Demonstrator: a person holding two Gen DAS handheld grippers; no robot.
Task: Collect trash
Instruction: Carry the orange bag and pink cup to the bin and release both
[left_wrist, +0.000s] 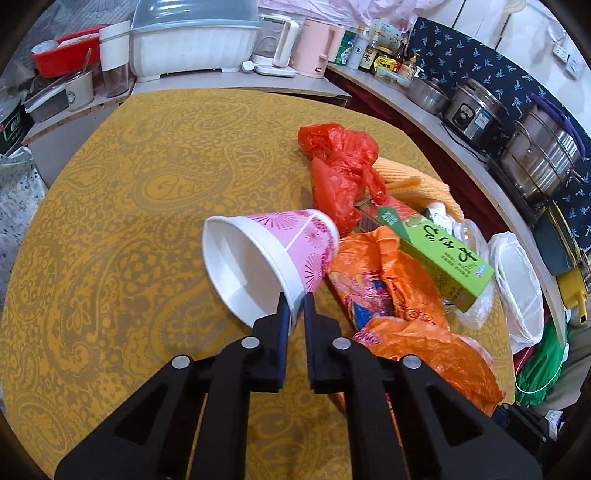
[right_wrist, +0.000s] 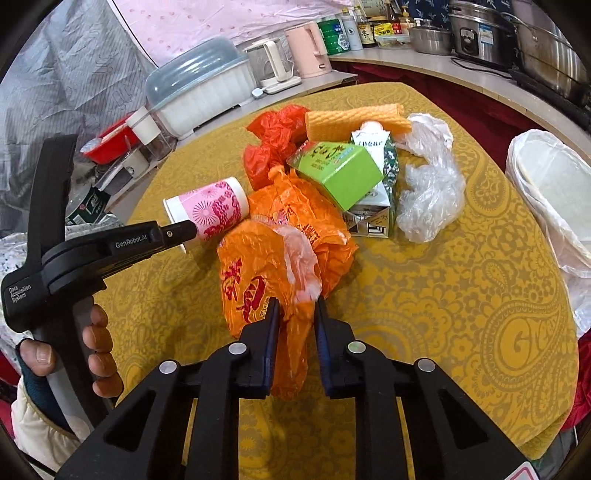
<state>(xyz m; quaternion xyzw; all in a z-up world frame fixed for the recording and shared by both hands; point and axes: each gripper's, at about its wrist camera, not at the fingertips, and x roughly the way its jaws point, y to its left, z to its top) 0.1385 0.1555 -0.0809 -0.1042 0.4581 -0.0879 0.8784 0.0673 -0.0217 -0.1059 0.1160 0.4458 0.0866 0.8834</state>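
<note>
Gripping is the step in hand: both tongs have taken hold of a piece of trash on the yellow patterned tabletop (left_wrist: 110, 192), and nothing is lifted away yet, as far as I can judge. The left tongs (left_wrist: 294, 299) are closed on the rim of the pink paper cup (left_wrist: 280, 254), which lies on its side with the open mouth toward the left wrist camera; one finger is inside the rim and the other outside. In the right wrist view the same tongs (right_wrist: 184, 230) reach the cup (right_wrist: 210, 210) from the left, and a hand (right_wrist: 92, 350) holds their handle. The right tongs (right_wrist: 297, 301) are closed on a fold of the orange plastic bag (right_wrist: 266, 266), which lies just beside the cup.

Behind them is the rest of the pile: a red plastic bag (right_wrist: 273, 144), a green carton (right_wrist: 340, 173) resting on other packaging, and a clear plastic bag (right_wrist: 428, 192). A white-lined bin (right_wrist: 546, 184) stands at the right edge of the tabletop.

The next move, I think, calls for lifting both things and carrying them to this bin. The thin cup rim can slip or bend, and the orange bag may drag the green carton, so a slow lift is better.
</note>
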